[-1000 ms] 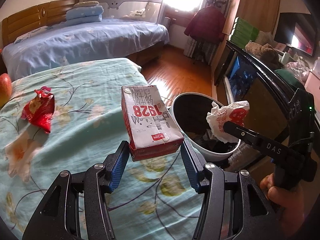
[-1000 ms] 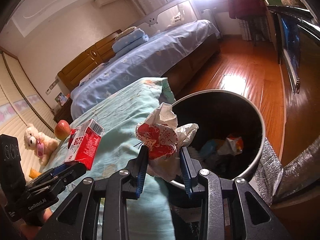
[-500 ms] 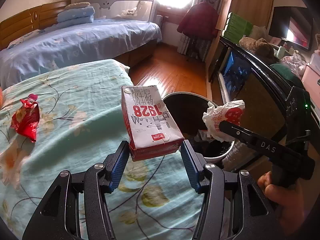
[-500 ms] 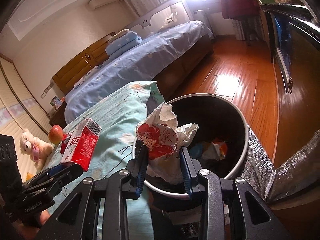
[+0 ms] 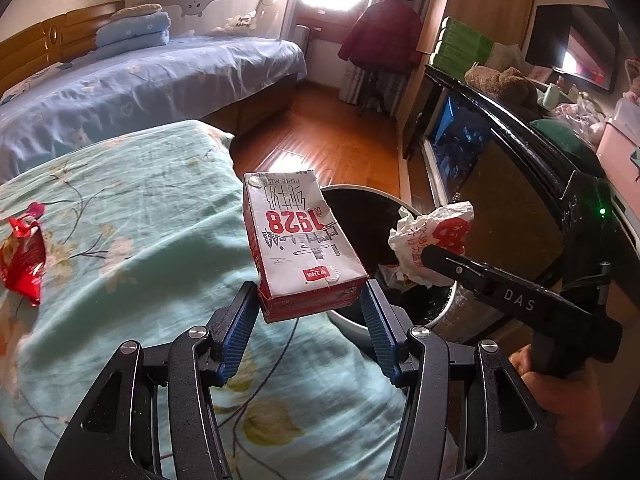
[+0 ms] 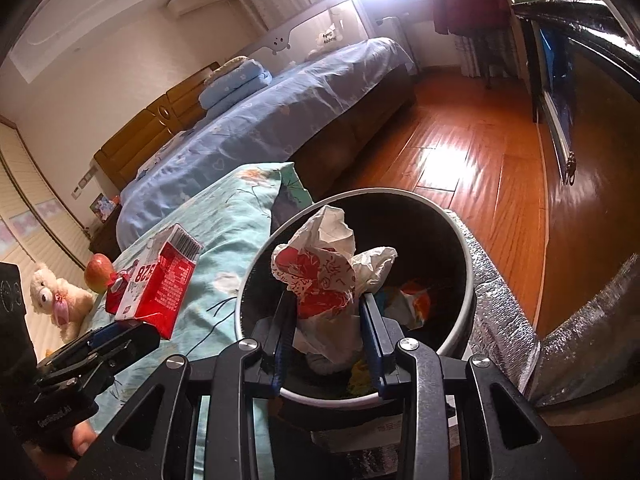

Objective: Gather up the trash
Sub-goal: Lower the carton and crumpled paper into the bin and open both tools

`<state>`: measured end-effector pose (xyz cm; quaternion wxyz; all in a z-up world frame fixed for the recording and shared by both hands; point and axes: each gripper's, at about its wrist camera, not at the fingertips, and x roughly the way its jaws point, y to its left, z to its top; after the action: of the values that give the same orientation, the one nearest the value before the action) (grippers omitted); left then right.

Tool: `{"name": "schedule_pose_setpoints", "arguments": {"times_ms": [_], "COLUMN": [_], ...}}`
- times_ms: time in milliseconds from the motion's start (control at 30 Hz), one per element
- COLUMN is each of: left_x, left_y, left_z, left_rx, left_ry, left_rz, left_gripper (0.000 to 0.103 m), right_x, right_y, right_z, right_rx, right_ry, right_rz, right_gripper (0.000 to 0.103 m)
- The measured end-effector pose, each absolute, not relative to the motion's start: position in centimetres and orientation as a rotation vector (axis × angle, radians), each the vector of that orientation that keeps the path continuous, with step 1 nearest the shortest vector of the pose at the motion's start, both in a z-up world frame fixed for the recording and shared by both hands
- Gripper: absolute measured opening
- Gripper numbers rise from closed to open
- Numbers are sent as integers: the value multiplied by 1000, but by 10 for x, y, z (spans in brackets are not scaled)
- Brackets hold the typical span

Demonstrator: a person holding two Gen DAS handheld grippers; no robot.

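The right hand-held gripper (image 6: 326, 328) pinches a crumpled wrapper (image 6: 320, 276) above the bin (image 6: 466, 280), ready to release. The left hand-held gripper (image 5: 310, 320) clamps a milk carton (image 5: 300, 244) short of the rim; it should carry onward. A red packet (image 5: 22, 260) lies on the bed far left.

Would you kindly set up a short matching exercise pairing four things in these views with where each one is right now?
Things:
1. milk carton
2. crumpled wrapper
3. red snack packet
4. apple

Places:
A. lying loose on the floral bedspread
B. clamped in the left gripper
C. beside the teddy bear
D. clamped in the right gripper, above the bin

Pairs: 1-B, 2-D, 3-A, 4-C
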<state>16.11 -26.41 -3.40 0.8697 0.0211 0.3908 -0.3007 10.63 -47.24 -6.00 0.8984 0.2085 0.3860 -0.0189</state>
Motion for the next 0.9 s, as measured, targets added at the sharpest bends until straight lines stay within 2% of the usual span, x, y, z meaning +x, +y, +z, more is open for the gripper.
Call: {"name": "schedule_pose_setpoints", "arguments": {"times_ms": [900], "left_x": [180], "left_y": [-305], "left_z": [-52], "left_rx": [99], "left_ry": [879], "left_rz": [-689], "left_gripper": [53], "right_x": [124], "right_y": [-493], "right_z": [-67], "right_rx": [432], "right_ry": [817], "right_rz": [-63], "right_gripper": [35]}}
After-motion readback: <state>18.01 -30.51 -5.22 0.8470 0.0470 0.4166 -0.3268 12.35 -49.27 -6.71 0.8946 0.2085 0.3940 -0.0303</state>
